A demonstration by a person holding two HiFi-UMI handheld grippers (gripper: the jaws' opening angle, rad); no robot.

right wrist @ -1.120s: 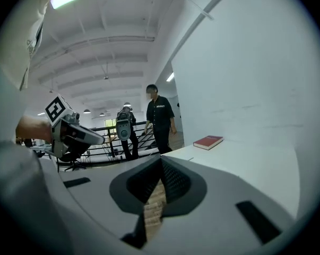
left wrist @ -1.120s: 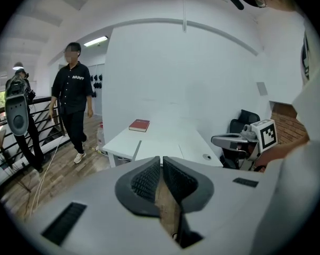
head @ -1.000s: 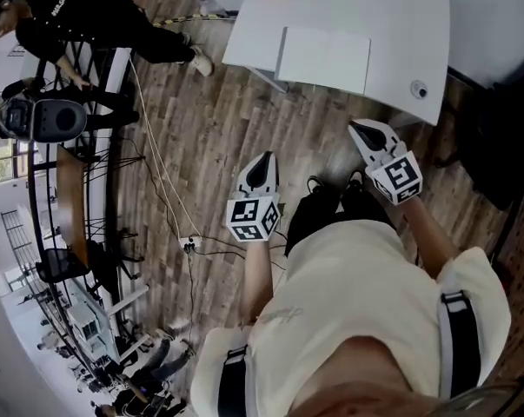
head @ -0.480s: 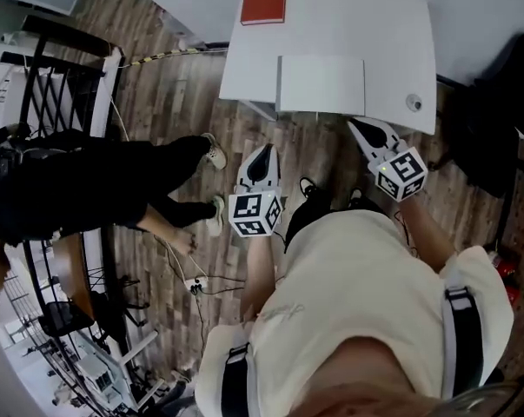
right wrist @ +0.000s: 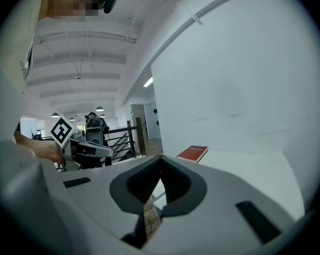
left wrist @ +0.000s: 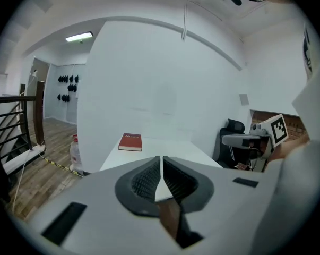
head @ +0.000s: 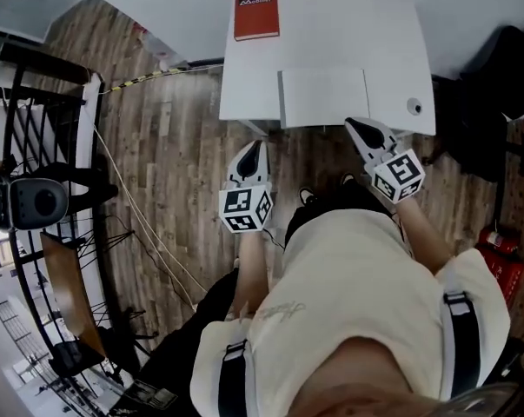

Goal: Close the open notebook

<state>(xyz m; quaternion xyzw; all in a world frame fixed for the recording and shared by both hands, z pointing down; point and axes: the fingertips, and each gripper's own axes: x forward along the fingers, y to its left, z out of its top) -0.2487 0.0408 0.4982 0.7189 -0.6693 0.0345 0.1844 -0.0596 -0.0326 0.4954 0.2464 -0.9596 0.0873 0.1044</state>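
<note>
Since half a second ago the table (head: 392,42) has slid closer to the middle of my head view. The person in black who crossed the floor at the left is gone, and both grippers have come up toward the near edge.

My left gripper (head: 255,146) hangs over the floor just short of the table. Its jaws are pressed together with nothing between them. My right gripper (head: 354,126) has its tip at the table's near edge, just beside the notebook's near right corner, and its jaws also meet on nothing. I judge they are shut because I am only approaching, with nothing to take hold of yet.

The notebook (head: 324,98) lies flat and pale at the near edge, between the lines of my two grippers. That puts it within easy reach of either one. From here I cannot make out its spine or which leaf is free. The red book (head: 256,14) sits at the far left corner, well apart from the notebook and out of the way of a cover swinging over.
</note>
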